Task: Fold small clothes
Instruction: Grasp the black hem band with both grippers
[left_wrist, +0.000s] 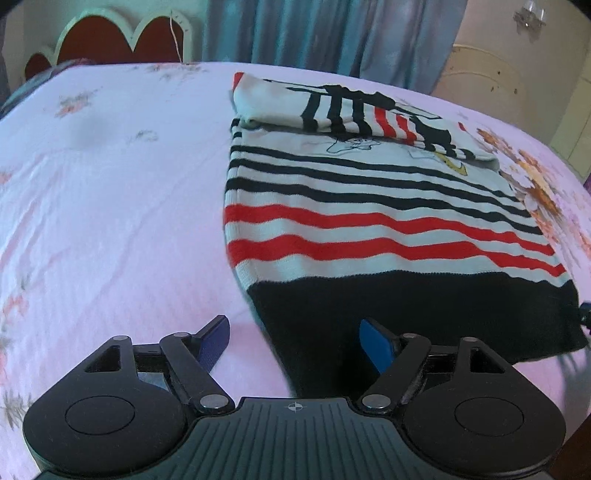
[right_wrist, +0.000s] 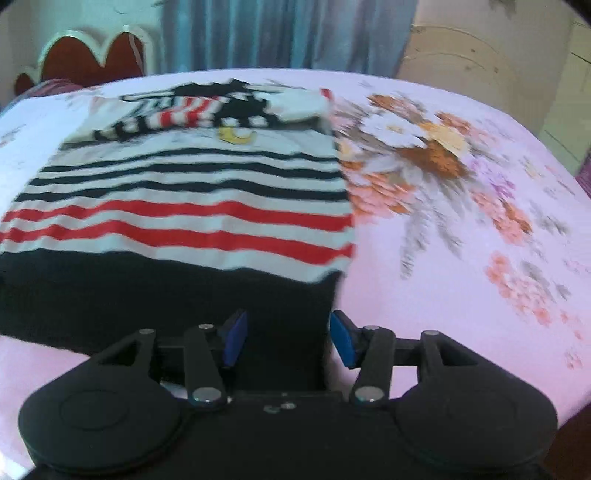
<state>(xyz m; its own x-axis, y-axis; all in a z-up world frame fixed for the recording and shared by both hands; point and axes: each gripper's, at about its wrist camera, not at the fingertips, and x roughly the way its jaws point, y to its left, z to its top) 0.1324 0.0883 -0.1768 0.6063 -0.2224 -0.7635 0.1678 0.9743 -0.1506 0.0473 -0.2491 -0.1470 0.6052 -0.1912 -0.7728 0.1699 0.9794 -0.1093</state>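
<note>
A small striped sweater (left_wrist: 369, 206) lies flat on the pink bedsheet (left_wrist: 110, 184), with white, black and red stripes, a black hem nearest me and its sleeves folded across the top. My left gripper (left_wrist: 295, 339) is open, straddling the hem's left corner. In the right wrist view the sweater (right_wrist: 177, 221) fills the left half. My right gripper (right_wrist: 288, 338) is open over the hem's right corner, with black fabric between the blue pads (right_wrist: 341, 341). The right view is blurred.
The pink floral bedsheet (right_wrist: 461, 258) stretches to the right with a large flower print (right_wrist: 424, 147). A red and white headboard (left_wrist: 110, 40) stands at the far left, blue curtains (left_wrist: 314, 33) behind, and a cream cabinet (left_wrist: 498, 81) at the far right.
</note>
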